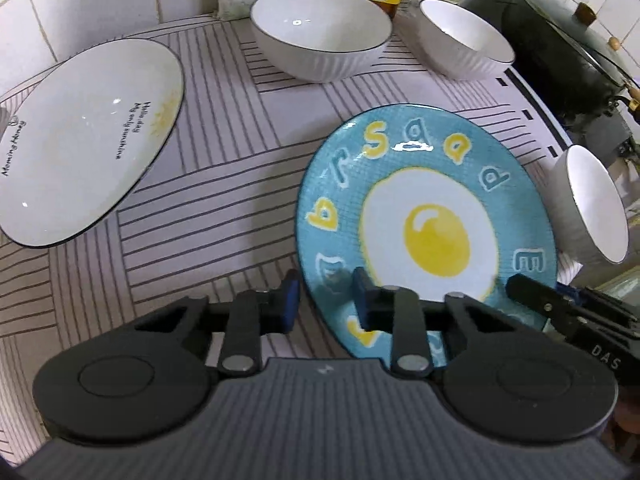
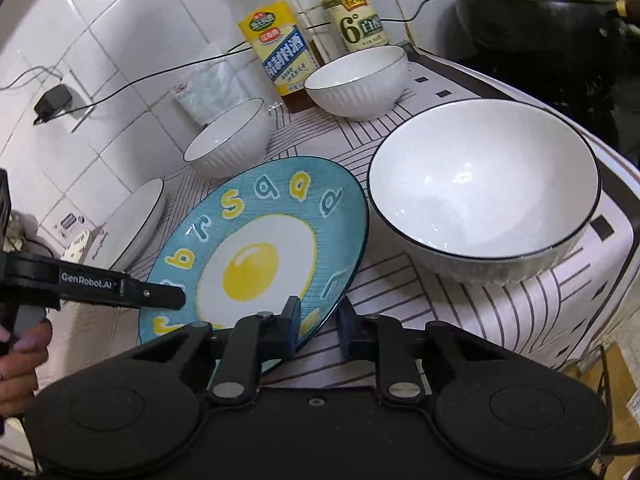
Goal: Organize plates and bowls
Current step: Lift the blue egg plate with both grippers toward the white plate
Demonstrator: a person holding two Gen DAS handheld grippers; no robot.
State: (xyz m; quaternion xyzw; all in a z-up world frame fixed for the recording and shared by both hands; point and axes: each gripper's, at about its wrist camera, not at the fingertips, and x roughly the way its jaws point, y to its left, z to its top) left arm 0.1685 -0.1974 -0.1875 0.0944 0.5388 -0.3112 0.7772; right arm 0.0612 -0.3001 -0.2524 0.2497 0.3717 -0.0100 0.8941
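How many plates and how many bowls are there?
Plates: 2, the blue ceramic egg plate and the white oval plate with black writing.
White ribbed bowls: 3.
Total: 5.

Two labelled bottles [image 2: 276, 52] [image 2: 352, 12] stand upper centre; dark lidded pot [image 2: 536, 16] upper right (wall adapter [image 2: 52, 102] left).

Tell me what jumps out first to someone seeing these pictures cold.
The blue fried-egg plate dominates, lying mid-counter on the striped mat, with the left gripper and right gripper both open astride its near rim. Next comes the large white bowl right beside the plate, then the oval white plate with script lettering off to the left.
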